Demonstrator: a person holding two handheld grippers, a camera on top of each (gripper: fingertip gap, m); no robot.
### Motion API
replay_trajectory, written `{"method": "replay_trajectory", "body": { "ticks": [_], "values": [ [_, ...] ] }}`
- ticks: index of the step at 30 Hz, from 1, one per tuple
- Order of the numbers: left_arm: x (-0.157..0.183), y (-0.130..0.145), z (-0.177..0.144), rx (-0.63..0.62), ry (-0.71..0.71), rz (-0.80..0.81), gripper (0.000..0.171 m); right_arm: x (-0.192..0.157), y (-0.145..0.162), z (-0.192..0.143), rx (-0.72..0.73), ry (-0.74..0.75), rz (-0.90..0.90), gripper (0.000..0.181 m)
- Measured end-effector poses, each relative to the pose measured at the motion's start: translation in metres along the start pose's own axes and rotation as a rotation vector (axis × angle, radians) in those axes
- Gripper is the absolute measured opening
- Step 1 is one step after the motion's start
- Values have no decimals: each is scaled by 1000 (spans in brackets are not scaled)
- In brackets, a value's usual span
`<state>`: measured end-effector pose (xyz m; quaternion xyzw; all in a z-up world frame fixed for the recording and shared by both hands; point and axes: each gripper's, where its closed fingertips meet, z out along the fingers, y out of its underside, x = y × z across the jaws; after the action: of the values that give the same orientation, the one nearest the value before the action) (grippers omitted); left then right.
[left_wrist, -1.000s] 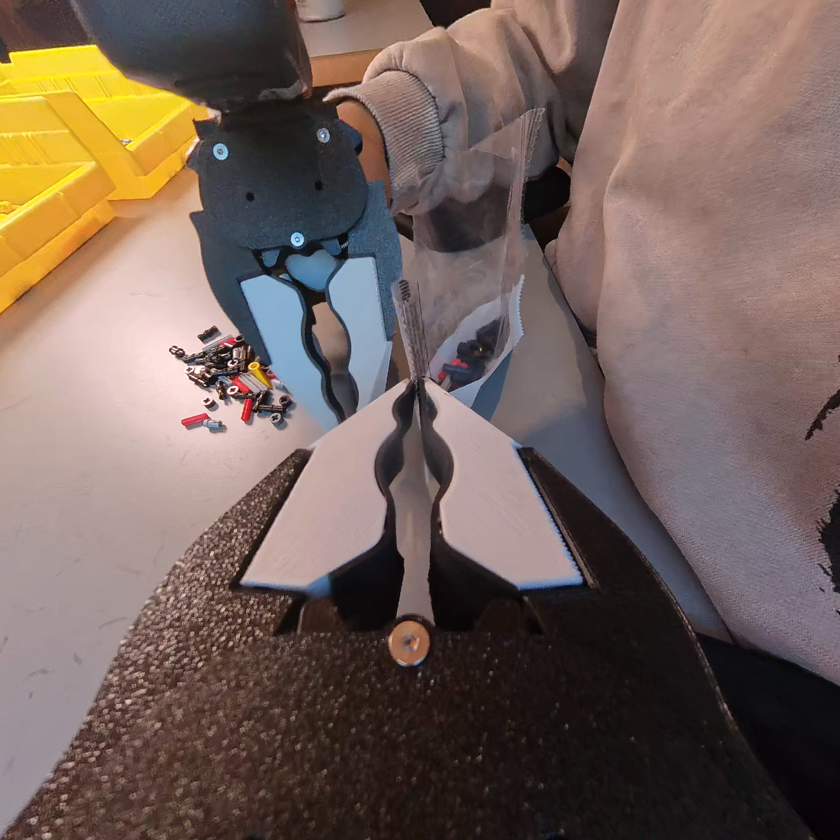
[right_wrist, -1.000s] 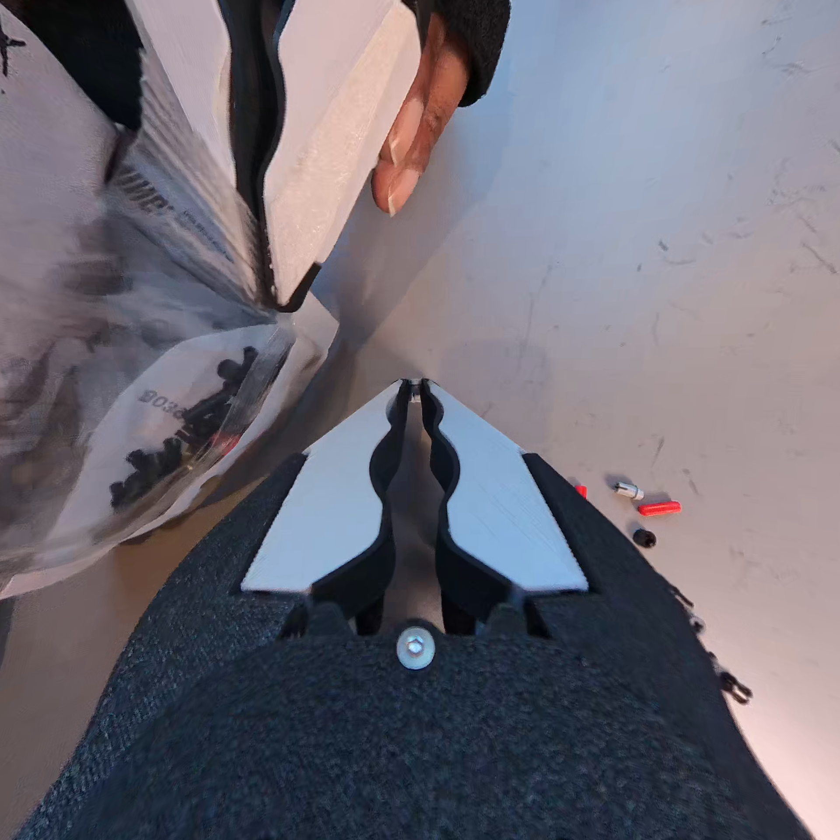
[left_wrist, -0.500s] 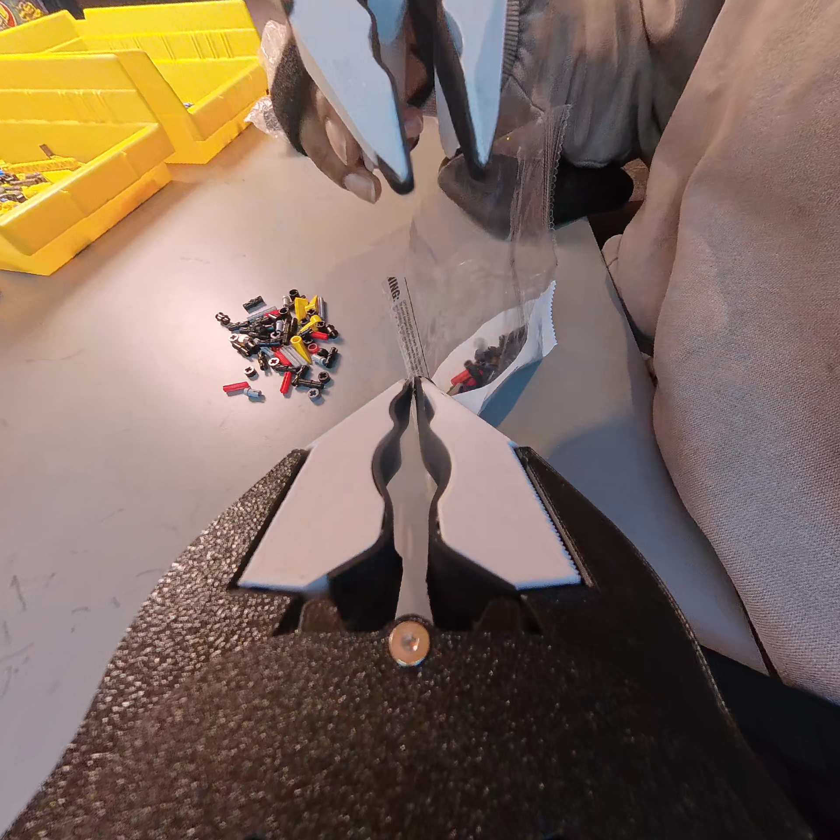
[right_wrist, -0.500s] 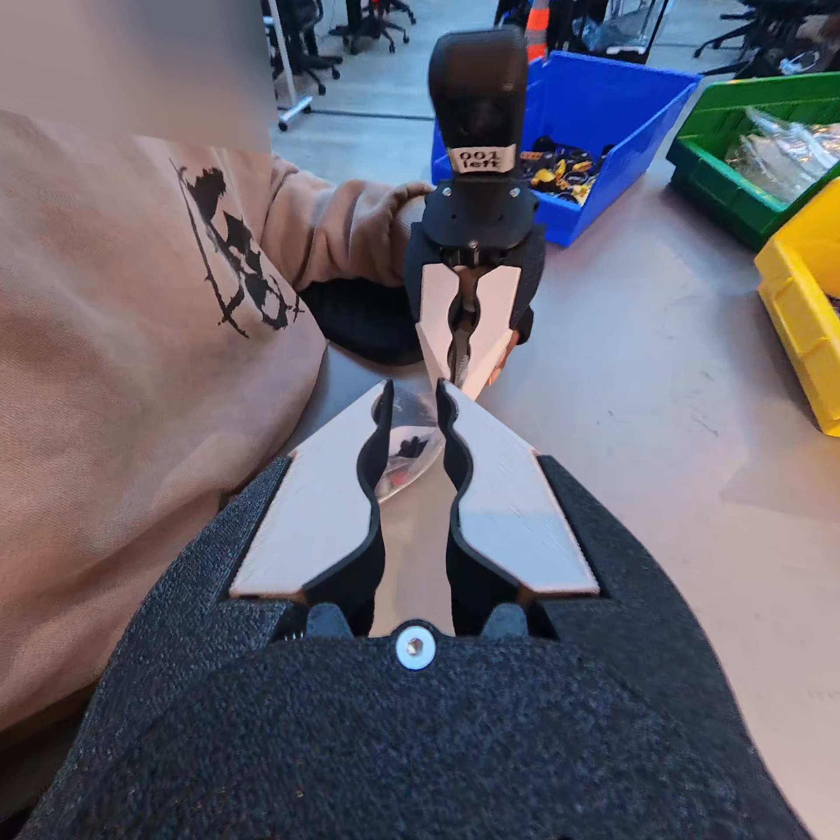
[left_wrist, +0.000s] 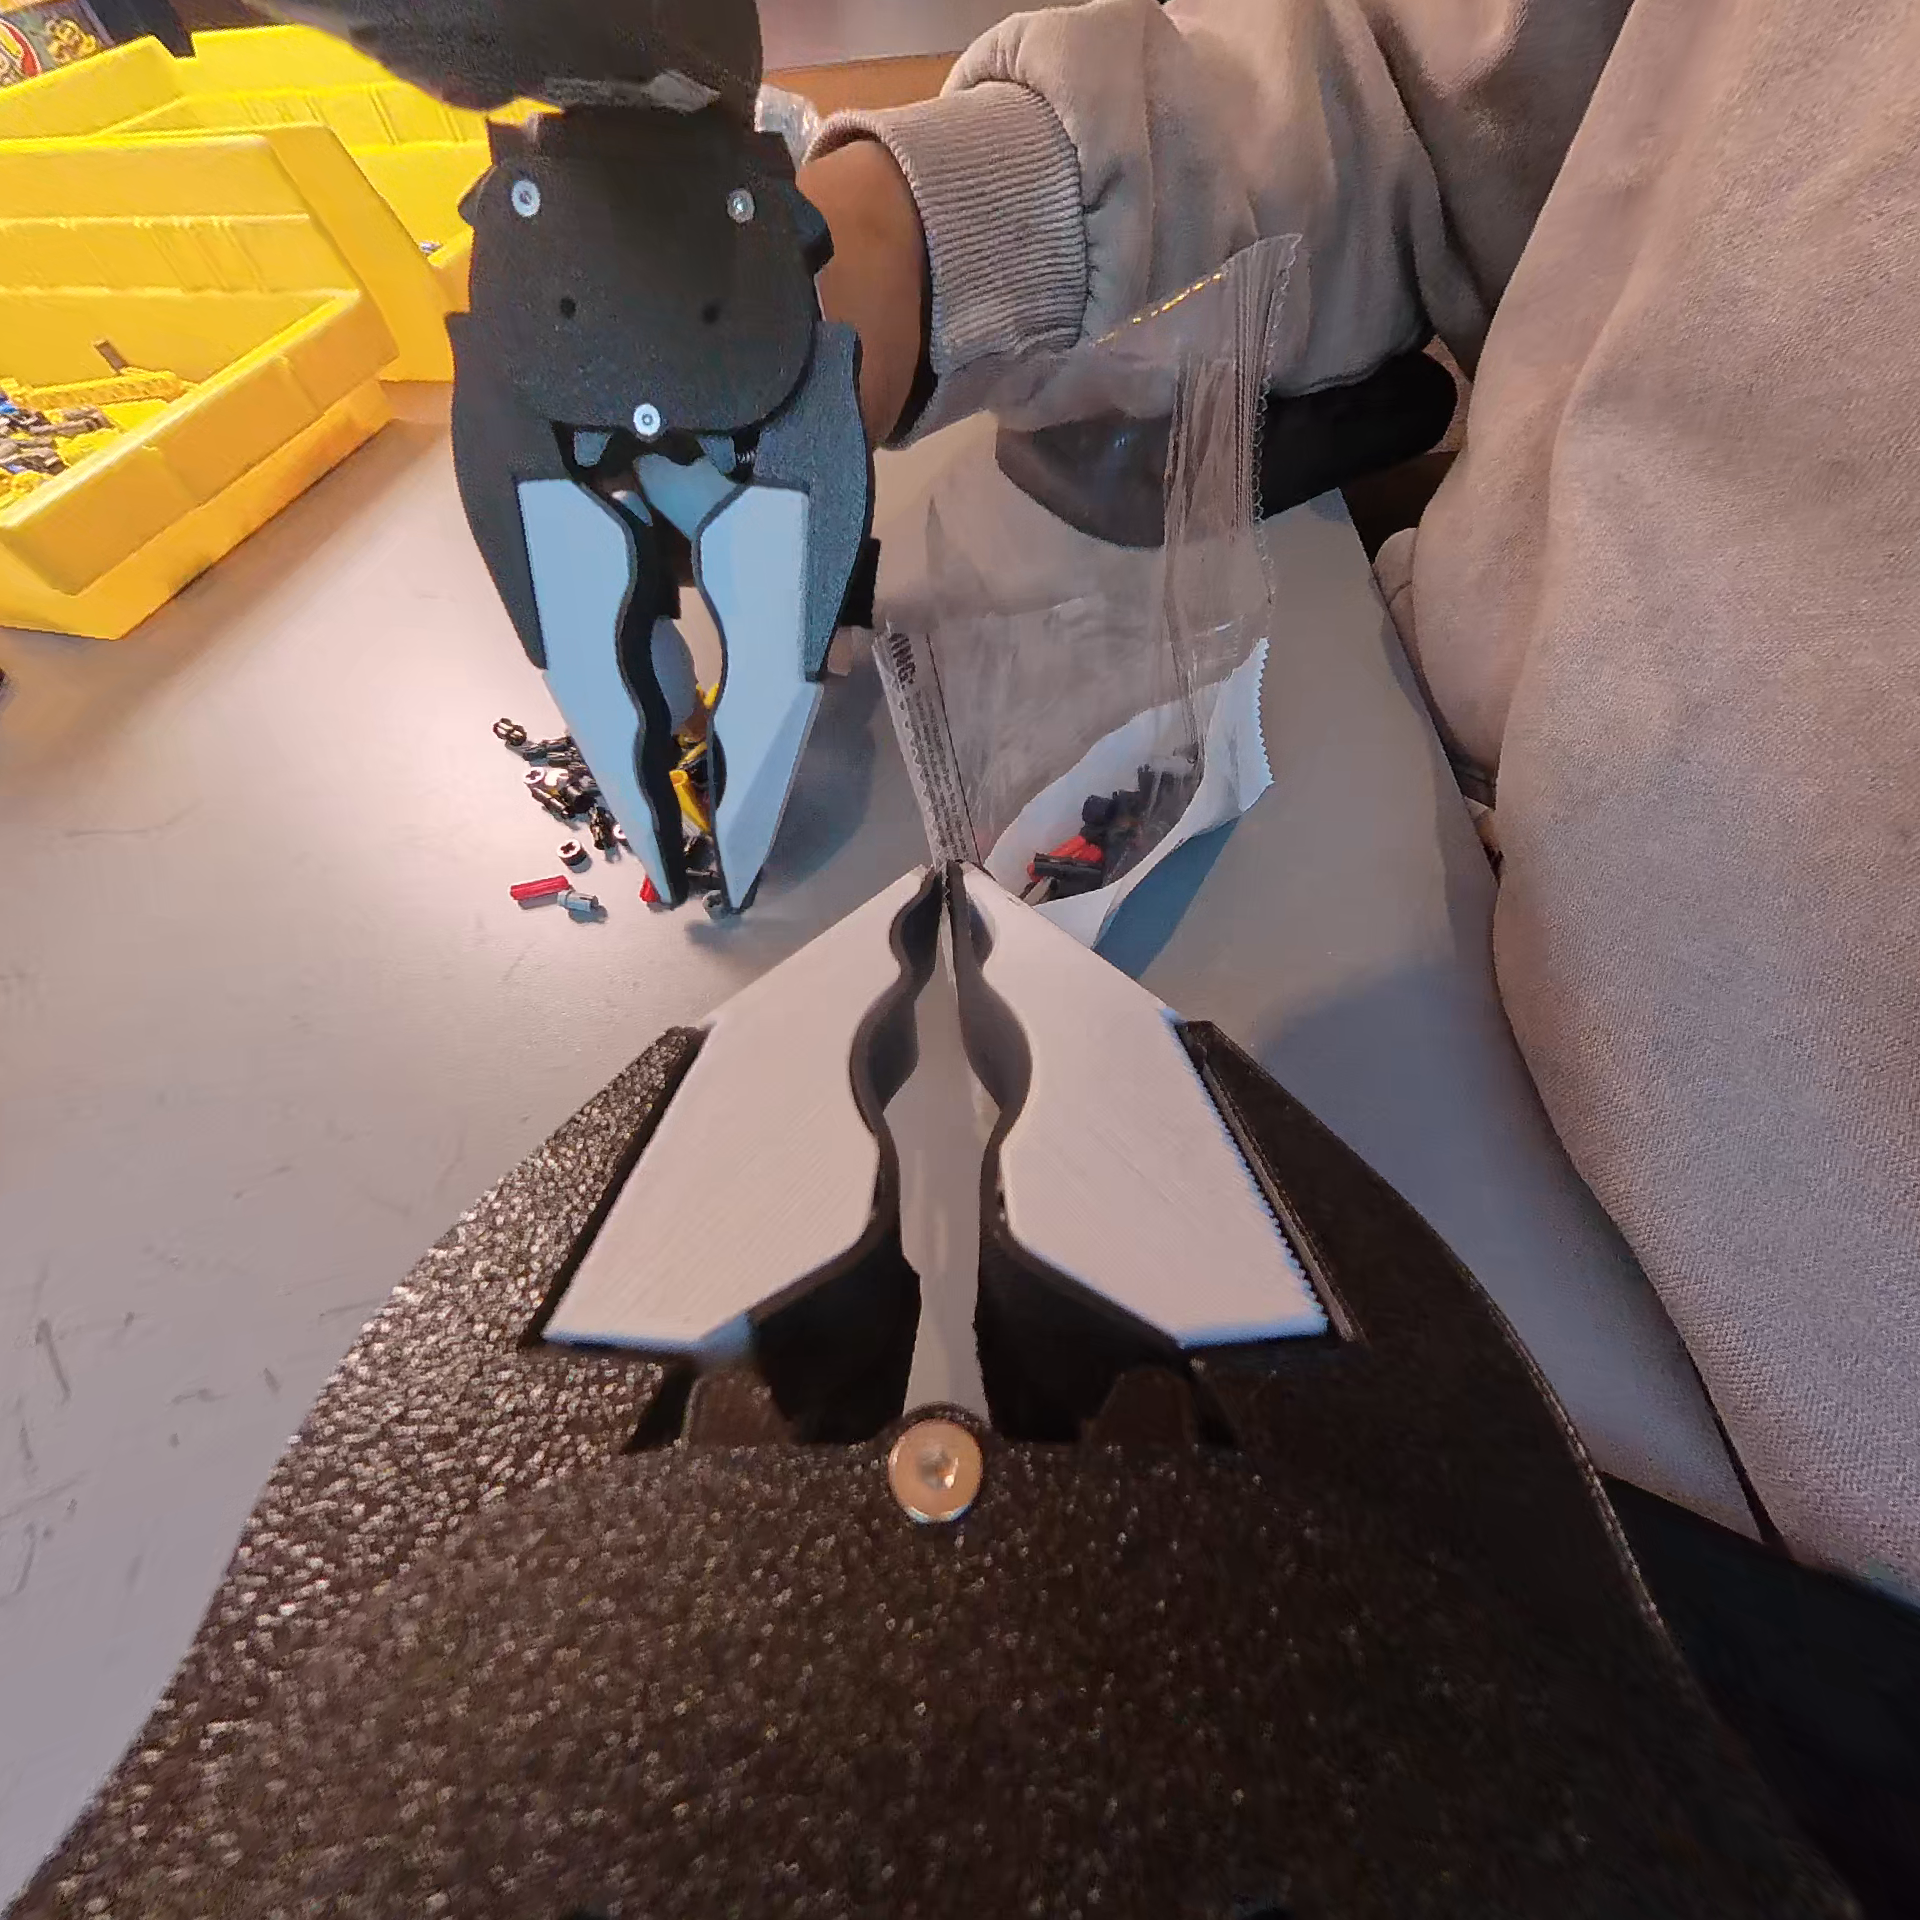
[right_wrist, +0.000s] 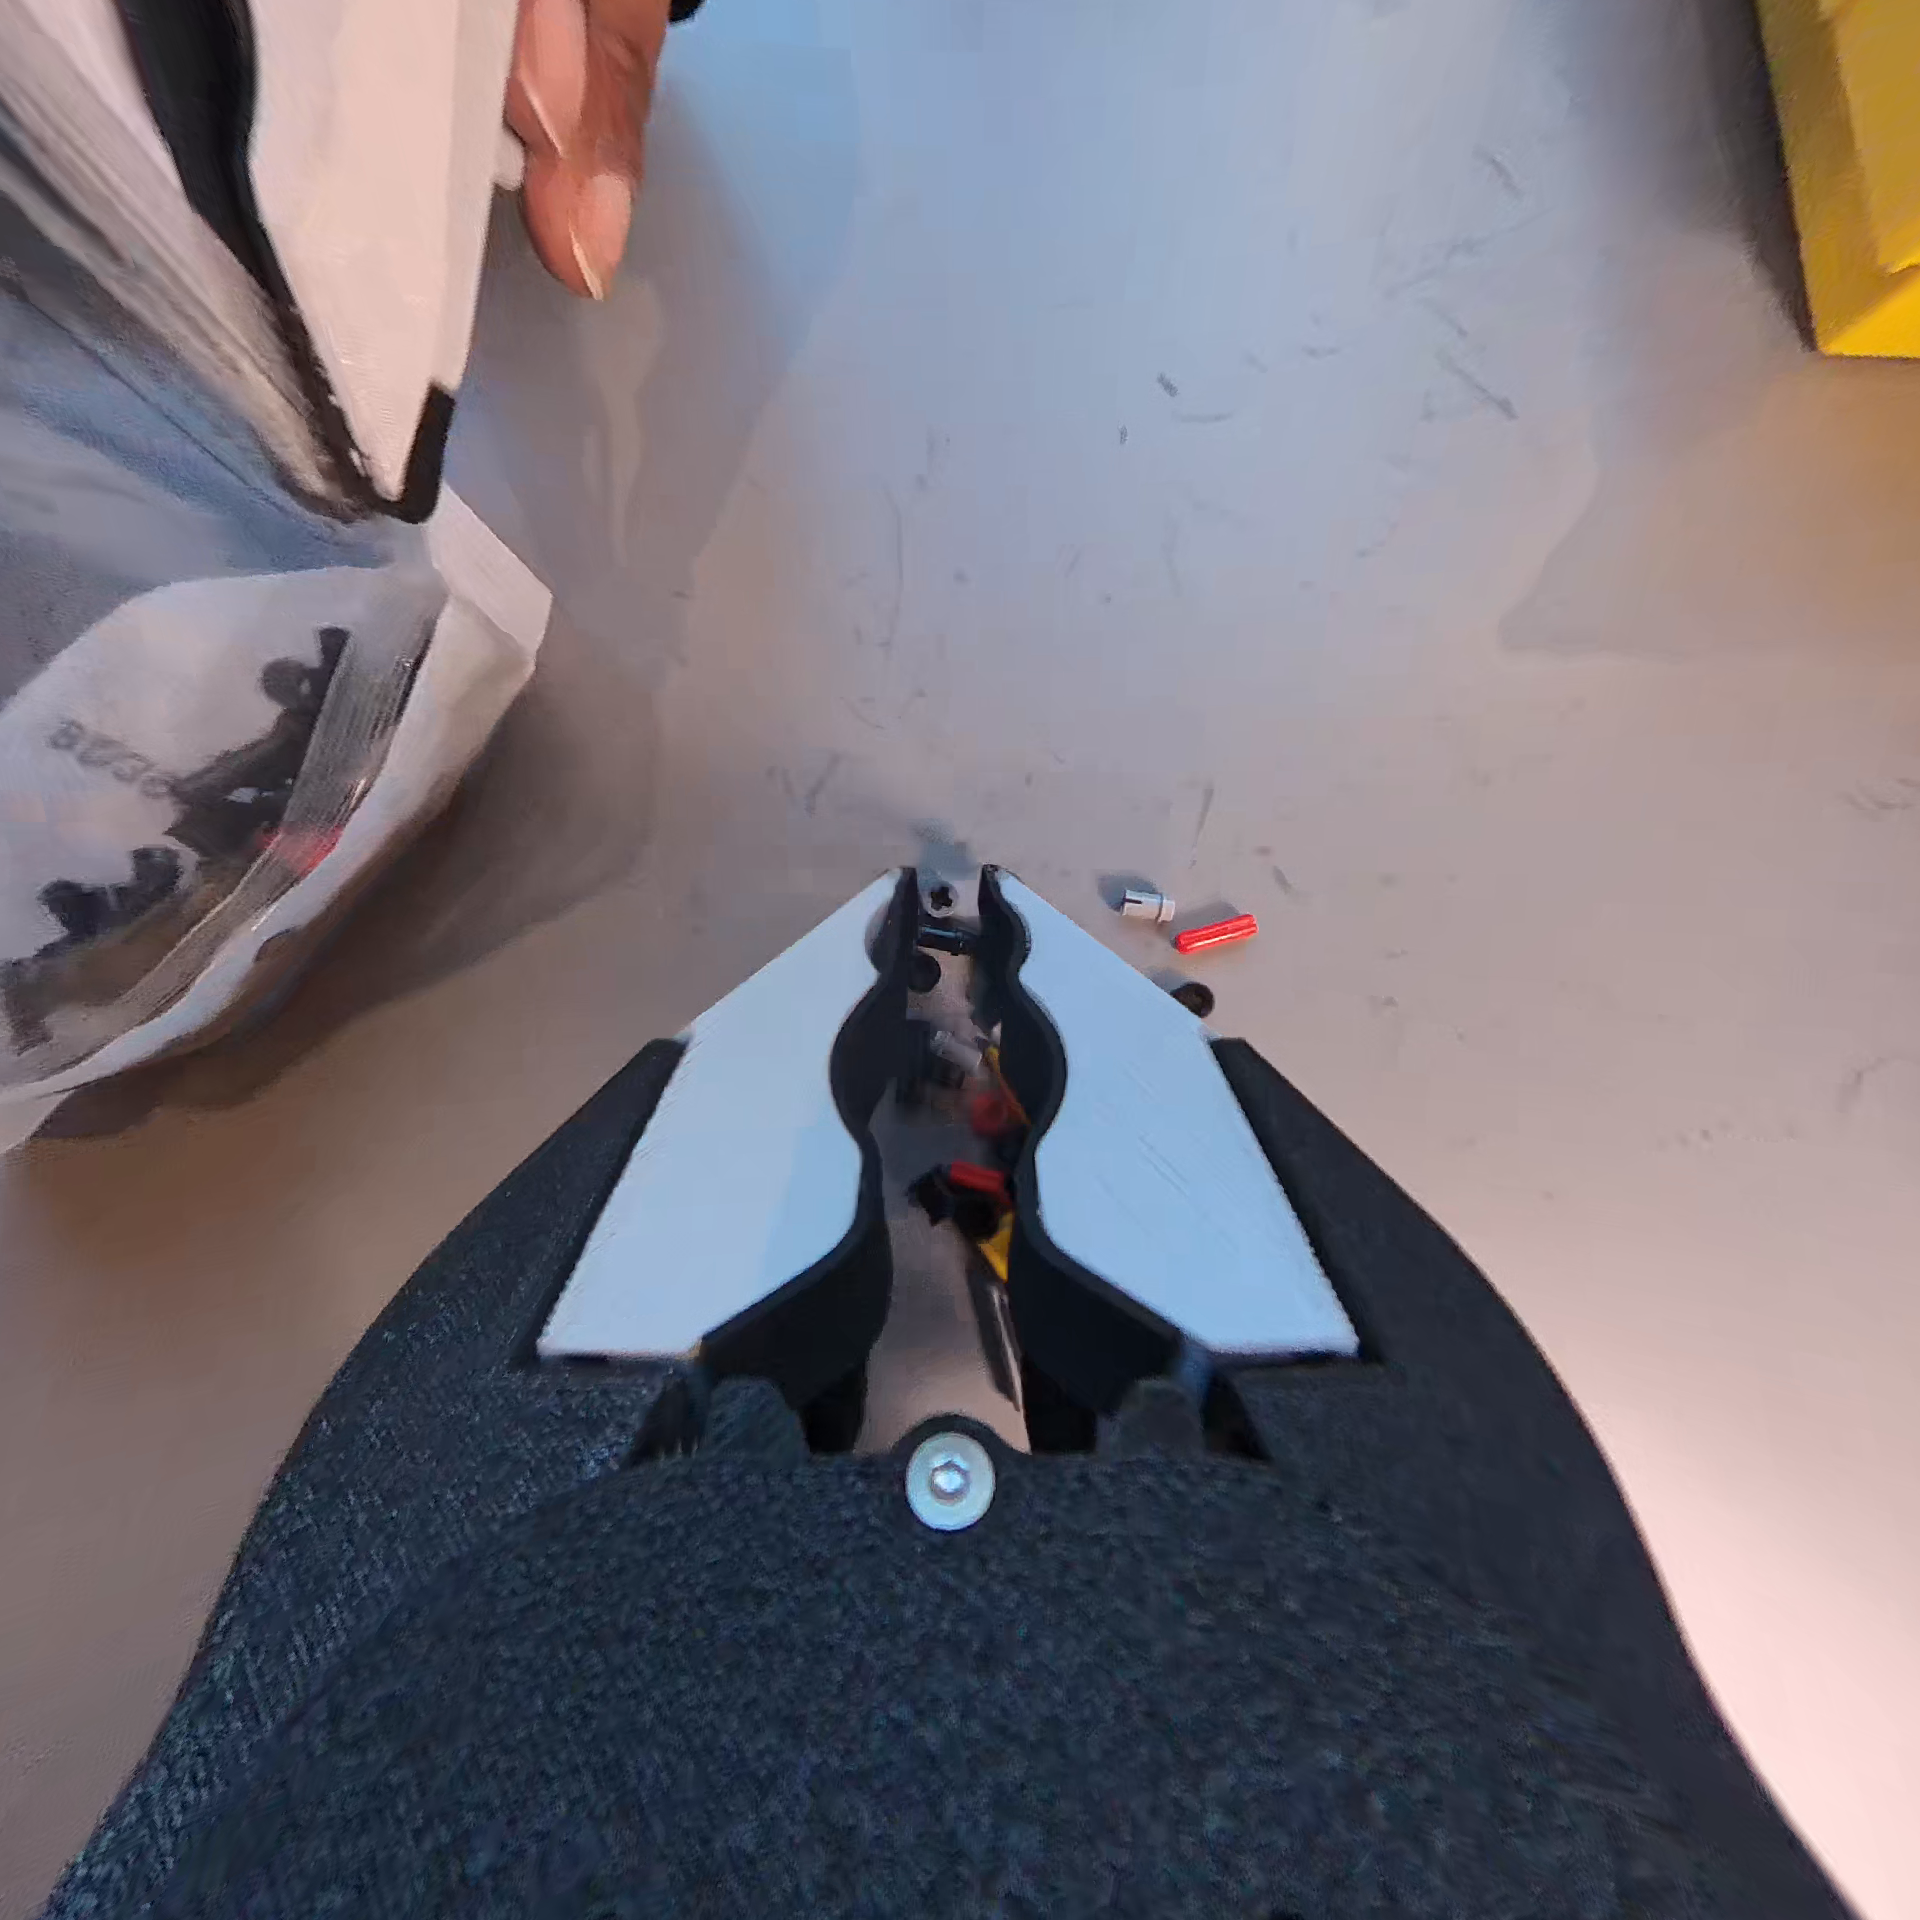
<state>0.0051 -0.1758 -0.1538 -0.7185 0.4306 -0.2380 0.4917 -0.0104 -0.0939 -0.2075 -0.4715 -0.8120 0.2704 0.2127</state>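
Grey and scuffed, the counter (right_wrist: 1195, 540) carries yellow bins (left_wrist: 187, 343) along its far edge and a small heap of loose plastic parts (left_wrist: 613, 810), black, red, yellow and grey, near its middle. I hold my left tongs (left_wrist: 948, 873) pressed together on the printed edge strip of a clear plastic bag (left_wrist: 1101, 644), so that the bag stands up from the tips with its open, serrated mouth high and its lower end sagging toward the counter. More small black and red pieces (left_wrist: 1112, 821) sit in that lower corner, just to the right of the left tongs' tips. My right tongs (right_wrist: 948, 878) point steeply down onto the heap, tips at or just above the counter, with a narrow gap between the jaws and nothing gripped that I can see; several parts show in the gap behind the tips. A grey peg (right_wrist: 1148, 904) and a red pin (right_wrist: 1214, 932) lie just beside the right-hand tip, the pin's long axis running roughly across the line of the tongs. From the right tongs the bag lies up and to the left, close by, and the heap sits directly under them; the left tongs are well apart from the heap, so the right hand is plainly the nearer to the loose parts. A beige sleeve (left_wrist: 1039, 197) fills the right of the left wrist view.
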Motion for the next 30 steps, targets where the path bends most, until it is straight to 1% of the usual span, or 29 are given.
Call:
{"method": "replay_trajectory", "body": {
  "ticks": [2,5,6,8,9,10,12,13,14,16,17,19,21,22,24,25,26,30],
  "values": [
    [0,0,0,0,0,3,0,-2,1,2,-12,-18,18,7],
    [0,0,0,-1,-3,2,0,-3,3,0,-32,-22,17,6],
    [-1,0,0,-1,-6,0,0,-4,1,-3,-15,-23,15,6],
    [-2,1,0,-4,-15,-4,0,-6,-17,-17,97,-51,63,6],
    [-3,1,-1,-6,-20,-5,0,-9,-33,-30,187,-80,78,7],
    [-4,1,-1,-7,-24,-7,0,-16,-51,-47,292,-125,81,7],
    [-5,1,-1,-8,-27,-14,0,-41,-85,-83,492,-259,48,7],
    [-6,2,-1,-8,-26,-16,0,-53,-93,-96,544,-308,22,7],
    [-5,1,-1,-8,-24,-17,0,-62,-94,-99,535,-330,-11,8],
    [-5,1,-1,-6,-19,-15,0,-69,-83,-89,448,-301,-83,17],
    [-4,1,-1,-6,-19,-14,0,-72,-80,-86,435,-307,-93,19],
    [-4,1,-1,-5,-20,-11,0,-69,-84,-92,500,-337,-39,20],
    [-4,1,-1,-5,-21,-8,0,-46,-84,-98,545,-279,33,20],
    [-4,1,-1,-6,-20,-8,0,-30,-74,-92,504,-205,55,20],
    [-3,1,-1,-6,-20,-7,0,1,-37,-68,308,-49,60,20],
    [-4,1,-1,-6,-20,-7,0,7,-18,-54,208,-10,53,21],
    [-4,1,-1,-6,-20,-7,0,7,-6,-43,143,-10,53,23],
    [-4,1,-1,-6,-22,-7,0,4,7,-19,33,13,59,24]
  ]
}}
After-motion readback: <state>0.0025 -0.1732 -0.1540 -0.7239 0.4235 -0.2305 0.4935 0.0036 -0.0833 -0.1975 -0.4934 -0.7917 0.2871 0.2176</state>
